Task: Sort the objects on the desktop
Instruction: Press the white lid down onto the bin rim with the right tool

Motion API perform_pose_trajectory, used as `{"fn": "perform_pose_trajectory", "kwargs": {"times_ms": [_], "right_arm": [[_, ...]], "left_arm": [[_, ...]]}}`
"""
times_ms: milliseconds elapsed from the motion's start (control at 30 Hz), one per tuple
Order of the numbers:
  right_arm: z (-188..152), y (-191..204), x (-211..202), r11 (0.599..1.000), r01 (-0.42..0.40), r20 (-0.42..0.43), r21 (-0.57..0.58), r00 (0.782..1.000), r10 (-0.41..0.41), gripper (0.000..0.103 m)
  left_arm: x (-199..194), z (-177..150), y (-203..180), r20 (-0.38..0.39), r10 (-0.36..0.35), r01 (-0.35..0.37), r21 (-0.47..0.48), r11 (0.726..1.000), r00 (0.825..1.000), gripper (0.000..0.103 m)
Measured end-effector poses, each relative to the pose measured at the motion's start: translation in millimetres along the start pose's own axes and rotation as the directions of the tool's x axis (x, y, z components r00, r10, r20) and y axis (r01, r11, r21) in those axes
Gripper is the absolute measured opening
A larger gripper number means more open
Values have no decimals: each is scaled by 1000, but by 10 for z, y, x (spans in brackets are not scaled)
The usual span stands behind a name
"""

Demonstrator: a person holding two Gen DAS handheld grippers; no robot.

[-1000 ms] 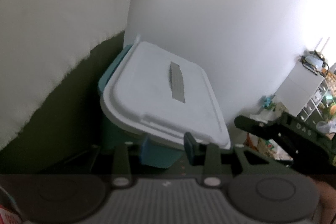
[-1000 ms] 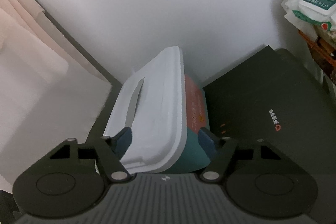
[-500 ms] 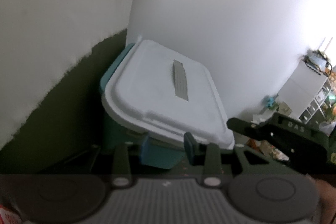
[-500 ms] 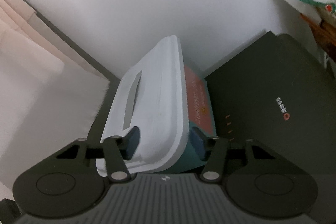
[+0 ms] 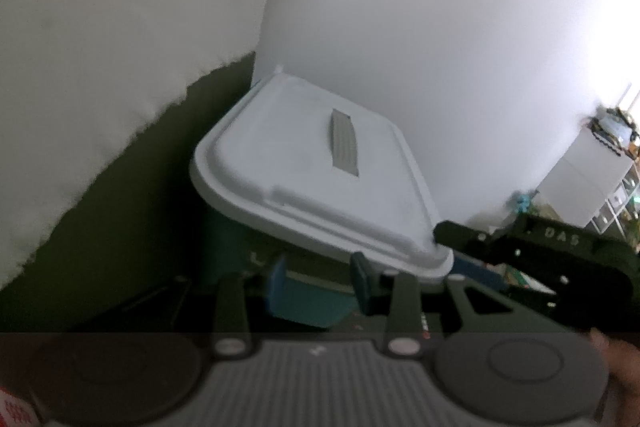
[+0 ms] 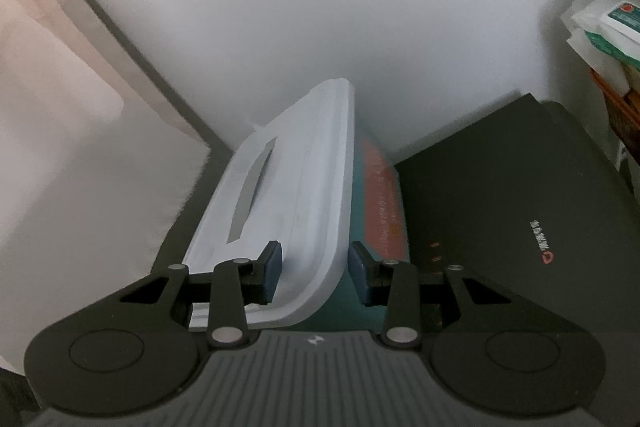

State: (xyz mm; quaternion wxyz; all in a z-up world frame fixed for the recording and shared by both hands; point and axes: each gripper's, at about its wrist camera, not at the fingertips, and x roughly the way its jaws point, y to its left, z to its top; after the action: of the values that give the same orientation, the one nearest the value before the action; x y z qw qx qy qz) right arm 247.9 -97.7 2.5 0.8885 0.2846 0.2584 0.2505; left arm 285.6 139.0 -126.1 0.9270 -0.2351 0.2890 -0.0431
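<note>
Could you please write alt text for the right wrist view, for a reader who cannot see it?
The right gripper is closing around the near corner of a teal box's white lid, which has a rectangular slot. The box stands against a white wall, beside a black device with a red logo.
</note>
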Motion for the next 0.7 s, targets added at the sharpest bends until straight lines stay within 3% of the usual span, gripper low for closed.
{"fn": "perform_pose_trajectory", "kwargs": {"times_ms": [267, 700], "right_arm": [[44, 7, 48, 1000, 17, 12, 2, 1000, -17, 41], [-63, -96, -83, 1000, 7, 21, -1, 1000, -7, 41]], "left_arm": [[165, 42, 32, 34, 8, -9, 44, 999, 999, 39], [501, 80, -12, 16, 17, -17, 35, 999, 1000, 39]]}}
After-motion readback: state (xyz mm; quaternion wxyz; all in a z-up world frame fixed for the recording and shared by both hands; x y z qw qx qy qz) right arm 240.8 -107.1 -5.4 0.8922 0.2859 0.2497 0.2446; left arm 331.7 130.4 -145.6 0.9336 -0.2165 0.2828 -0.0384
